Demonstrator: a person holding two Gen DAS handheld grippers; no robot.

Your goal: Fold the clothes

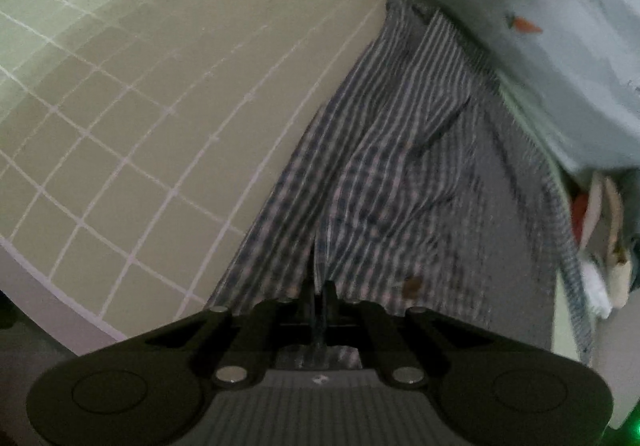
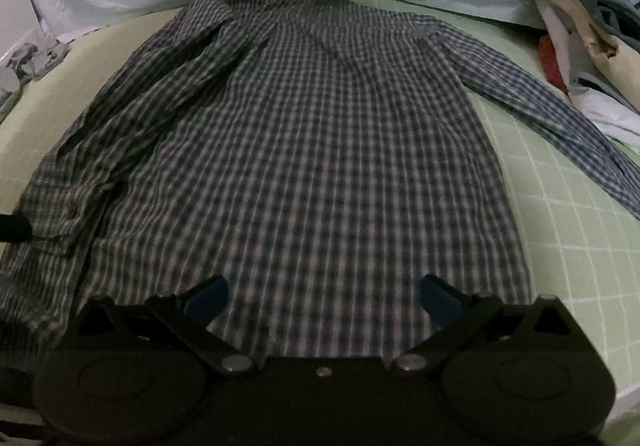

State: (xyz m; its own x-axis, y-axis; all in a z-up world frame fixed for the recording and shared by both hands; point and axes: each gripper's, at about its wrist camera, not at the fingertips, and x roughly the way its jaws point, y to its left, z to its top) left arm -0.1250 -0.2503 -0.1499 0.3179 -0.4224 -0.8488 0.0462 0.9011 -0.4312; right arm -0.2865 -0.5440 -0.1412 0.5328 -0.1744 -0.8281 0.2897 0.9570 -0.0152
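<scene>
left gripper (image 1: pixel 319 292) clenched on hem of soft, light checked shirt (image 2: pixel 304 150) on gridded mat (image 2: pixel 560 206), right gripper (image 2: pixel 324 298) w/ jaws spread wide, empty; best gripped at seams.

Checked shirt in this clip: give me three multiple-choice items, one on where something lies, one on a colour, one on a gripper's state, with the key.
1. Where does the pile of other clothes lie in the right wrist view?
A. right of the checked shirt
B. on top of the shirt
C. left of the shirt

2. What colour is the gridded sheet under the shirt?
A. red
B. pale green
C. black

3. How does the right gripper stand?
A. shut on a sleeve
B. shut on nothing
C. open above the shirt's hem

Key:
1 A, the pile sits at the right edge, beyond the spread sleeve.
2 B, green with white lines shows beside the shirt.
3 C, its jaws stand wide apart with nothing between them.
</scene>
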